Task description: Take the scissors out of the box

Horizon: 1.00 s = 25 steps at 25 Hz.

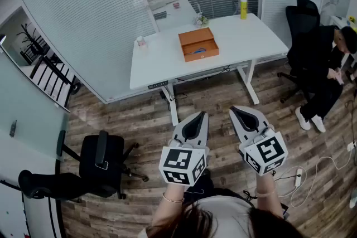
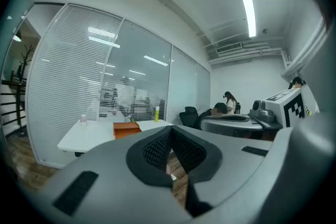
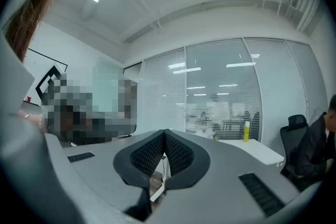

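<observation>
Far ahead of you, inside the open orange box, the scissors are lying flat in the lower tray. You're seeing one pair, blue at the handle. Its long axis seems to be running along the box's long side, though it's too small from here to call which end is the handles. That single box is sitting near the middle of the one white table, with one yellow bottle standing at the far edge and a small cup off to the left. You're standing well apart from all of it, with bare wood floor between you and the table. You're holding both grippers level and pointing forward. The left gripper is lining up almost straight with the box, so it's looking like the nearer hand. The right gripper is aiming slightly to the box's right. Both are riding with their jaws pressed together, tips meeting and nothing between them. You're going to need to walk in before anything else, I'd say.
</observation>
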Motion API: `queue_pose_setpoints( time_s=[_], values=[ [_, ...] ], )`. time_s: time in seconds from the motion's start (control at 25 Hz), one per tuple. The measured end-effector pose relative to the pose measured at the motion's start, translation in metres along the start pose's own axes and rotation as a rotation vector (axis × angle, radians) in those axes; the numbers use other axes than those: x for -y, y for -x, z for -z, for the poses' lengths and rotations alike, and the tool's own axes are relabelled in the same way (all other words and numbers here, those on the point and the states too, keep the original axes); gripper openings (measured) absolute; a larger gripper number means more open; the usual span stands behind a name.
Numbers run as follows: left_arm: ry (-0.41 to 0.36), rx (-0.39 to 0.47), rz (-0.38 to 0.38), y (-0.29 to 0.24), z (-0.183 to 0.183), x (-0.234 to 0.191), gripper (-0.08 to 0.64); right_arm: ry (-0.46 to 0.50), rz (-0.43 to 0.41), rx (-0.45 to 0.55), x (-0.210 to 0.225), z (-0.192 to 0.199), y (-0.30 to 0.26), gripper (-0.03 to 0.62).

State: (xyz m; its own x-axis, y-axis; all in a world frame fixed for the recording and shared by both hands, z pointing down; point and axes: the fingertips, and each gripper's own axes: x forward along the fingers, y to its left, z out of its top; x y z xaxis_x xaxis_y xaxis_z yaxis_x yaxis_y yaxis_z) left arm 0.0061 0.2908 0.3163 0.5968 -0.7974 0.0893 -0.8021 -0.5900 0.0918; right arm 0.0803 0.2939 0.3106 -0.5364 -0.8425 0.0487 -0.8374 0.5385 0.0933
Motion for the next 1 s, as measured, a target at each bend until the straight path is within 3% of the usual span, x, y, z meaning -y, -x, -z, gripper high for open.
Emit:
queue_pose_setpoints(
  time_s=[0.24,0.48,0.84,1.0],
  values=[
    [0.008,0.003,0.010,-0.016,-0.003,-0.031,0.017,-0.010,-0.007,0.020,0.002,-0.004,-0.034,0.028],
    [0.003,0.005,0.041,-0.036,-0.003,-0.061,0.017,0.031,-0.003,-0.062,0.006,0.010,-0.076,0.028],
    [0.003,0.003,0.077,-0.064,-0.001,-0.109,0.017,-0.090,0.047,-0.026,0.022,0.015,-0.134,0.028],
    [0.010,-0.003,0.089,-0.072,0.000,-0.127,0.017,-0.100,0.053,-0.012,0.025,0.011,-0.154,0.028]
  ],
)
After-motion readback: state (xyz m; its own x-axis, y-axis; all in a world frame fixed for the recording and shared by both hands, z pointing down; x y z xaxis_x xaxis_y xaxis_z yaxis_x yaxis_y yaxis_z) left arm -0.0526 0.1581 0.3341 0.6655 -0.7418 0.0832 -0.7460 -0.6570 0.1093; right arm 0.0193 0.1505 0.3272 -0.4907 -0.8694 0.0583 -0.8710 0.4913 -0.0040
